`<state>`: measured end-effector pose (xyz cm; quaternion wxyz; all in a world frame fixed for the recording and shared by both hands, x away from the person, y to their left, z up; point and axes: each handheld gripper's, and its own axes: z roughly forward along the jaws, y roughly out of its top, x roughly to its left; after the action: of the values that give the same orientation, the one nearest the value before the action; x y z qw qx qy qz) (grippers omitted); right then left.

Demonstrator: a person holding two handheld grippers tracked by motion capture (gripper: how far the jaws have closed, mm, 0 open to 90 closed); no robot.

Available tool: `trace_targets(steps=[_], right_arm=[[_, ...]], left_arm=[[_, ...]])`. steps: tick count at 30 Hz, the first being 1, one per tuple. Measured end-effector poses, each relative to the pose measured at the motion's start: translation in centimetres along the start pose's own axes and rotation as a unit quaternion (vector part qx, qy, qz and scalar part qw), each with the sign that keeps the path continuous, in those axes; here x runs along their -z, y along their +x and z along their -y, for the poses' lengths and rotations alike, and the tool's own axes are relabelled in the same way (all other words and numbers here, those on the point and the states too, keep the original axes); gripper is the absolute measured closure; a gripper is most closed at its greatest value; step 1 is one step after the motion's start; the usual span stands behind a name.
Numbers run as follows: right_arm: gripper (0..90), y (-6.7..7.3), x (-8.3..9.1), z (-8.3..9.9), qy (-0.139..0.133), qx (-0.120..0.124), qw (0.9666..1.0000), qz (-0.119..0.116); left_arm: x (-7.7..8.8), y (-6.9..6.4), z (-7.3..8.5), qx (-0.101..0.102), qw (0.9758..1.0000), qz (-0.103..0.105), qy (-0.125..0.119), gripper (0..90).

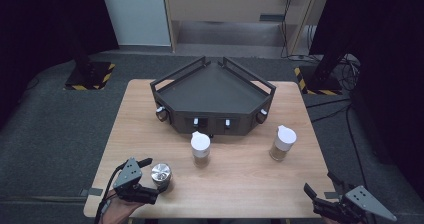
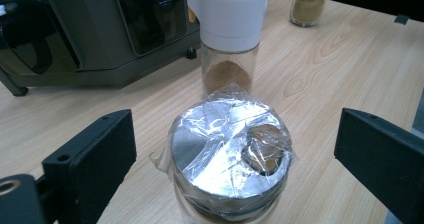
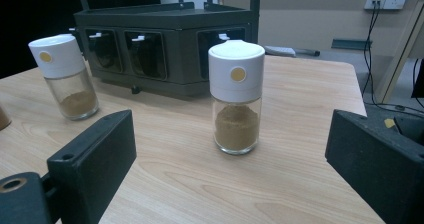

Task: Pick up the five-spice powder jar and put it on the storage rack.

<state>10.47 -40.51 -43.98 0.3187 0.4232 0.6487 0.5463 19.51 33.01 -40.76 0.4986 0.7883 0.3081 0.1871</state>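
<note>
resting on a pale wood worktop over grey carpet; left tongs wide open around foil-capped jar, right tongs agape, empty.

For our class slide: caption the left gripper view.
Open left gripper straddling a foil-topped jar, white-capped spice jar and dark rack beyond.

The left tongs sit low at the near left, held in a hand, jaws spread wide apart. The right tongs sit at the near right corner, jaws likewise gaping, gripping nothing.
</note>
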Motion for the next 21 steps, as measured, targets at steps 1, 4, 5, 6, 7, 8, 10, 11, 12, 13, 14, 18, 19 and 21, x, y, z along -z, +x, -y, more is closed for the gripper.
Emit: trace_targets(steps=[1,4,5,6,7,8,10,11,12,13,14,18,19,21], right_arm=[[6.2,0.0,0.0,0.0,0.0,0.001,1.0,0.0],[6.1,0.1,0.0,-0.1,0.002,0.001,1.0,0.001],[6.1,0.1,0.0,-0.1,0.001,0.0,1.0,0.001],[6.1,0.1,0.0,0.0,0.0,-0.001,1.0,0.001],[6.1,0.1,0.0,0.0,-0.001,-0.002,1.0,0.001],[6.1,0.1,0.0,0.0,-0.001,-0.002,1.0,0.0],[6.1,0.1,0.0,0.0,-0.001,-0.001,1.0,-0.001],[6.2,0.1,0.0,-0.1,-0.001,0.0,1.0,-0.001],[6.2,0.1,0.0,-0.1,-0.001,0.0,1.0,-0.001],[6.1,0.1,0.0,-0.1,-0.001,0.0,1.0,-0.002],[6.1,0.1,0.0,-0.1,-0.001,0.0,1.0,-0.002],[6.1,0.0,0.1,0.0,-0.003,-0.001,1.0,-0.004],[6.1,0.0,0.1,0.0,-0.003,-0.001,1.0,-0.004],[6.0,0.0,0.1,0.0,-0.002,-0.002,1.0,-0.004]], left_arm=[[-0.1,0.0,0.1,0.003,1.0,0.0,-0.001,2.9],[-0.4,0.1,0.4,0.006,1.0,-0.002,0.003,5.1],[-0.5,0.1,0.4,0.004,1.0,-0.003,0.005,5.8],[-0.6,0.1,0.5,0.003,1.0,-0.004,0.006,6.8],[-0.7,0.1,0.6,0.004,1.0,-0.005,0.006,7.5],[-0.8,0.1,0.7,0.006,0.9999,-0.006,0.005,8.6],[-1.0,0.2,0.9,0.006,1.0,-0.007,0.003,11.3],[-1.2,0.2,0.9,0.005,1.0,-0.006,0.002,12.6],[-1.3,0.2,0.9,0.003,1.0,-0.005,0.002,14.2],[-1.4,0.1,0.8,-0.001,1.0,-0.004,0.003,15.3],[-1.5,0.0,0.8,-0.005,1.0,-0.006,0.004,16.8],[-1.9,-0.1,0.9,-0.014,0.9999,-0.006,0.003,26.4],[-2.0,0.0,1.0,-0.014,0.9999,-0.001,0.0,30.3],[-2.0,-0.3,1.1,-0.019,0.9998,-0.008,-0.002,32.9]])
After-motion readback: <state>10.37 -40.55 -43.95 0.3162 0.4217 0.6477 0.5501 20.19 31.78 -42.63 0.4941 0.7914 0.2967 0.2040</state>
